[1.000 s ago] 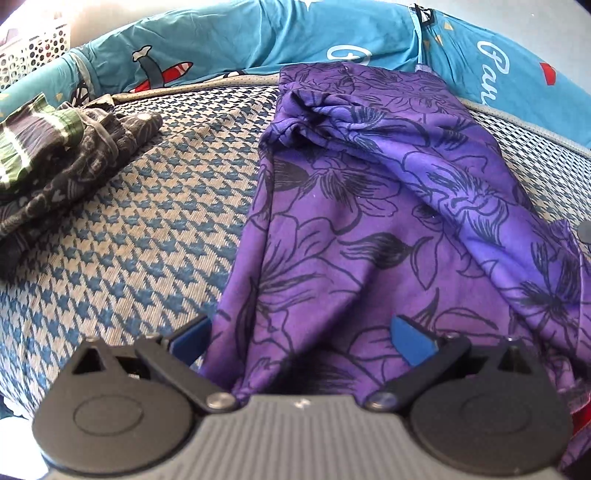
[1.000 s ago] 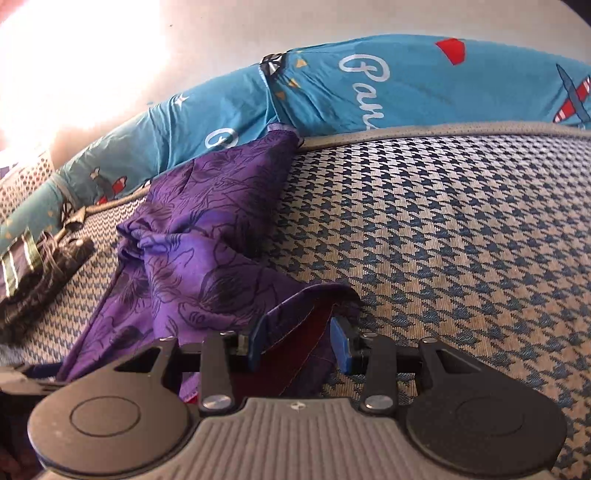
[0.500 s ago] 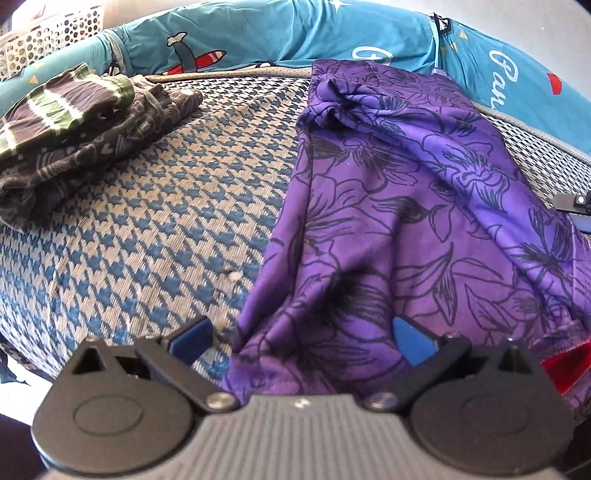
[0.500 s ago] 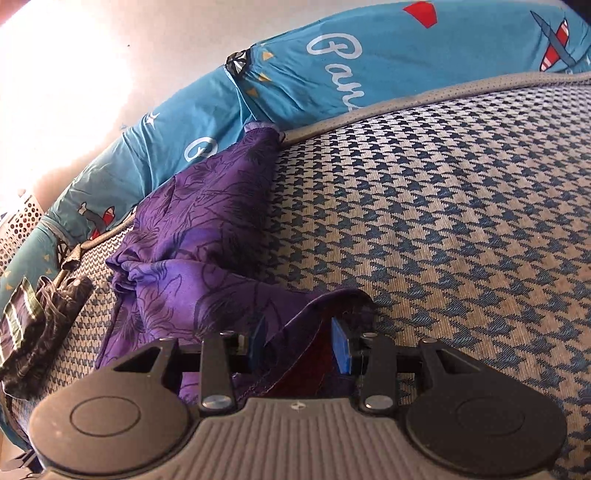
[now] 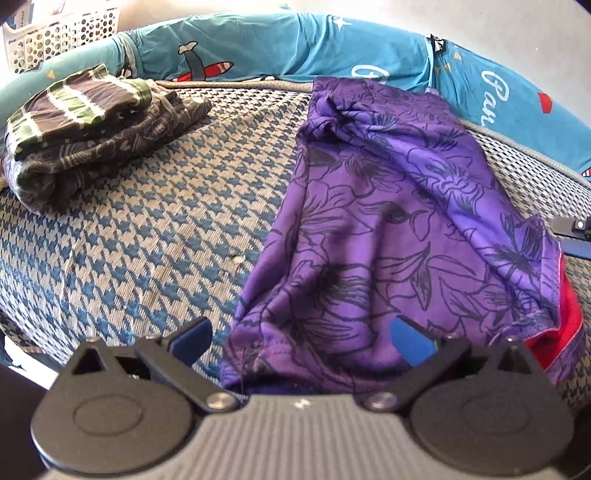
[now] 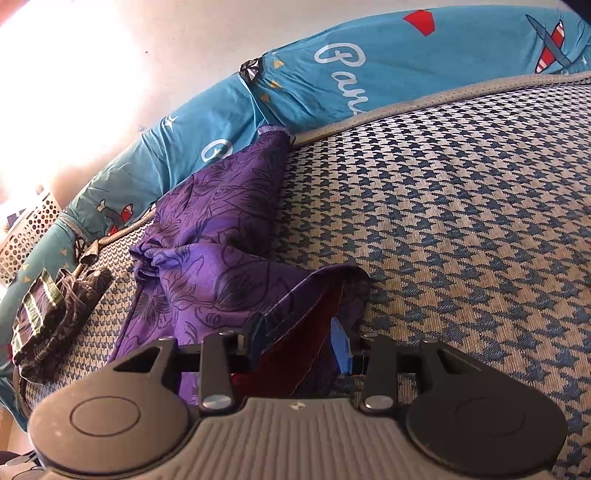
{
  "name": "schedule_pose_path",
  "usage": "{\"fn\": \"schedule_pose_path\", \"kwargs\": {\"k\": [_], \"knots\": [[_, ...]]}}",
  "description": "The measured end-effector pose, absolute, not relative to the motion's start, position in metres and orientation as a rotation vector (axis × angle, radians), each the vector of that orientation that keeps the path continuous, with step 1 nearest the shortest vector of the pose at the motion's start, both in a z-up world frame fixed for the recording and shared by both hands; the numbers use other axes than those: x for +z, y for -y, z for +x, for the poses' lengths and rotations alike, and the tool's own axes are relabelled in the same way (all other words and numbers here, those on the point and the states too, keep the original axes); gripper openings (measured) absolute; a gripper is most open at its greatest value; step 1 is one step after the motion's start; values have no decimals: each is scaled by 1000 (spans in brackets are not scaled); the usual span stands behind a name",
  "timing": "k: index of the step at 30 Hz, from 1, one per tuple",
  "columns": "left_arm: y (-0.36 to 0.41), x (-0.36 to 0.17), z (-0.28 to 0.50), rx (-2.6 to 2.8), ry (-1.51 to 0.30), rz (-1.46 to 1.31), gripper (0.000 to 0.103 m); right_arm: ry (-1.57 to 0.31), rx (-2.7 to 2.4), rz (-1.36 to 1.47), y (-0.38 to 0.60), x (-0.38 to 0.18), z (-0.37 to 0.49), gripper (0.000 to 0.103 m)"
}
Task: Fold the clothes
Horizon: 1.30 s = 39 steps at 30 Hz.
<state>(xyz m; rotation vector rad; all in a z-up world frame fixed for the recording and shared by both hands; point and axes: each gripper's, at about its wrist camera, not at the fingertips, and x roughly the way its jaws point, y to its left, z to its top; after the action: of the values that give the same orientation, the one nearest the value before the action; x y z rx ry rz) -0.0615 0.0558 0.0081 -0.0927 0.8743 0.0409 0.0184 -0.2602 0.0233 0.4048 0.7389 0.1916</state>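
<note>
The mattress [image 5: 147, 236], covered in blue-and-cream houndstooth, serves as the folding surface, with teal printed pillows [image 5: 280, 48] banked along its far edge and a white perforated laundry basket [image 5: 62, 33] beyond the far left corner. The purple floral garment [image 5: 388, 221] lies stretched lengthwise on the right part of the bed, its far end touching the pillows and its near hem at the near edge, probably laid long like this so it can be doubled over. At the far left a stack of folded clothes [image 5: 92, 125] sits well apart from it, apparently set aside as finished work. The left gripper [image 5: 301, 338] points steeply down over the near hem, its blue fingers [image 5: 190, 338] spread wide on either side of the cloth's near left corner without pinching it. The right gripper [image 6: 301, 341] tilts down less steeply at the near right corner, its fingers [image 6: 341, 349] partly closed around a raised fold where the red lining [image 6: 291, 354] shows; it seems to grip that bunch.
</note>
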Motion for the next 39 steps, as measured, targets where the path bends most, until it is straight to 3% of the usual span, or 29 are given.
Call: {"fn": "schedule_pose_path", "kwargs": {"k": [15, 27, 39], "knots": [[-5, -2, -29, -38, -838, 6, 103, -574, 322, 43, 194, 35, -11, 38], [21, -5, -34, -145, -833, 108, 103, -807, 300, -67, 194, 3, -15, 33], [17, -8, -52, -202, -871, 124, 103, -870, 184, -57, 231, -10, -61, 33]]}}
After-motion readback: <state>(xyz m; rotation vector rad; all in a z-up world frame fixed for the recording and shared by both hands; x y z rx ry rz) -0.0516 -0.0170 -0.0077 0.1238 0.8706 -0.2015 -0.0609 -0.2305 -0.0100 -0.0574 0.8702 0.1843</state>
